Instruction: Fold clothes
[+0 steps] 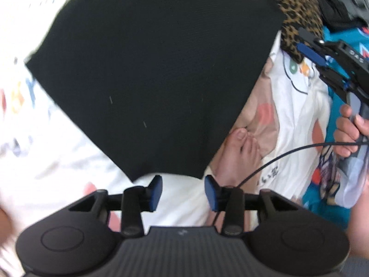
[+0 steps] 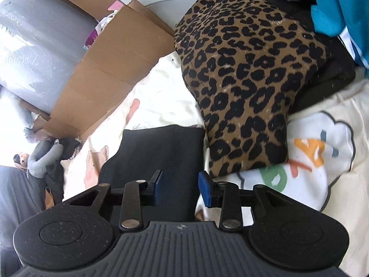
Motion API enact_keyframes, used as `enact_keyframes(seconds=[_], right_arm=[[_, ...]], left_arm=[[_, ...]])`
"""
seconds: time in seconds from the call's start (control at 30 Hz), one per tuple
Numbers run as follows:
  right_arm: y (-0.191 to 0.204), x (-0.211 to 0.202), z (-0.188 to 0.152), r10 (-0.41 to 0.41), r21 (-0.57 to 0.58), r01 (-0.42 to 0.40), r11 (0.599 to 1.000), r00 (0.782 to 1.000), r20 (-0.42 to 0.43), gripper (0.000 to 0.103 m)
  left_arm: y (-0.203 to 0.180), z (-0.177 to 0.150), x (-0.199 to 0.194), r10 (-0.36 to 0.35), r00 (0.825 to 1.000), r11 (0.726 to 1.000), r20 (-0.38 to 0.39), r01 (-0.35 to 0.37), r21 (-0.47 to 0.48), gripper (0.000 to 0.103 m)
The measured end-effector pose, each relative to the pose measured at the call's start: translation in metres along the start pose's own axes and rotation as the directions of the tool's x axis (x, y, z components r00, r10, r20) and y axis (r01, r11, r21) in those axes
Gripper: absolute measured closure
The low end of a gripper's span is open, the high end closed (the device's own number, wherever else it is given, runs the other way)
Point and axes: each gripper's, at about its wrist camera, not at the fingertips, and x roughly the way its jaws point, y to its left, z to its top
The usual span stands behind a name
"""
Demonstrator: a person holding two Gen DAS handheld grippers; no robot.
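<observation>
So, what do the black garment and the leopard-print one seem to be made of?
Black garment: looks like a fine ribbed knit with a matte finish; faint rows show, with lint specks. Leopard-print piece: soft woven or knit fabric, printed, matte, slightly fuzzy; exact fibre unclear.

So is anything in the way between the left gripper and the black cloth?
No, nothing visible. The left gripper hangs open just off the near edge of the black cloth, with only white bedding under the gap. A bare foot lies off to the side, not between them.
</observation>
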Motion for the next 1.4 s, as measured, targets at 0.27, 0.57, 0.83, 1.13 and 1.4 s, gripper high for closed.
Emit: enact_keyframes(seconds=[0.27,0.57,0.83,1.13,1.4], right_arm=[[0.006,0.008,-0.025,-0.006,0.035,0.007,0.999,0.999,-0.033,0.068],[0.005,0.01,-0.042,-0.026,0.034,0.029,0.999,0.997,-0.074,0.068],[0.003,0.015,-0.053,-0.05,0.036,0.054,0.998,0.994,-0.093,0.068],[0.006,0.029,-0.061,-0.073,0.035,0.077,0.996,0.99,-0.118,0.061],[0.008,0.045,-0.058,-0.099,0.042,0.104,0.994,0.988,-0.119,0.061]], left_arm=[[-0.031,0.062,-0.039,0.071,0.997,0.923,0.022,-0.074,0.378,0.041],[-0.001,0.111,-0.059,0.061,0.986,0.878,0.154,-0.127,0.462,0.036],[0.051,0.134,-0.079,0.02,0.957,0.899,0.289,-0.143,0.414,0.031],[0.07,0.167,-0.05,-0.024,0.949,0.881,0.315,-0.129,0.455,0.023],[0.096,0.191,-0.017,-0.097,0.957,0.924,0.275,-0.016,0.382,0.021]])
